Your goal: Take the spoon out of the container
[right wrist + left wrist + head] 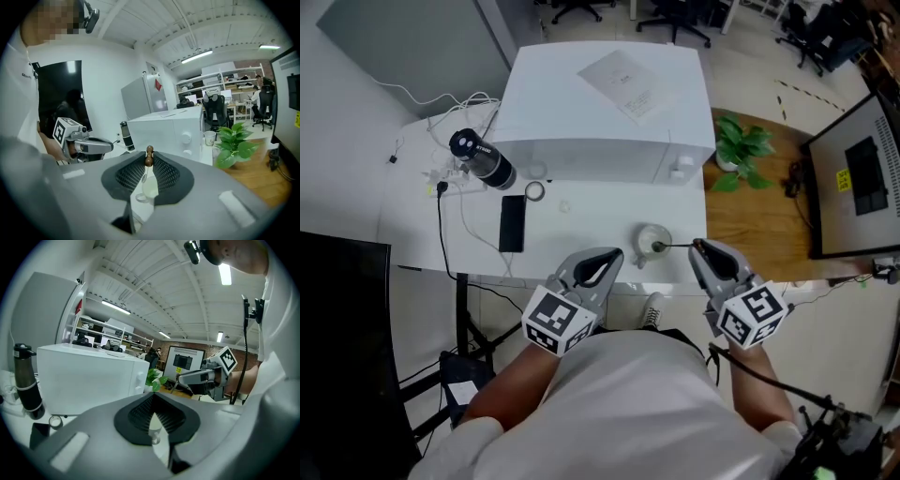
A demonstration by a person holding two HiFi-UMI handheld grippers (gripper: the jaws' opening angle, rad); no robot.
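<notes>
Spoon [675, 246] resting with its bowl in a small clear cup [652, 240] near the front edge of a white table [581, 234], its thin handle leaning to the right. A white microwave oven [609, 103] fills the back of the table. A black flask [483, 159] and a dark phone [512, 223] lie to the left. The right gripper [701, 249] is clamped on the beaded end of the handle. The left gripper [613, 254], just left of the cup, is closed on nothing. The grasp looks made. The next move calls for lifting the spoon up and clear of the rim without tipping the light cup.
</notes>
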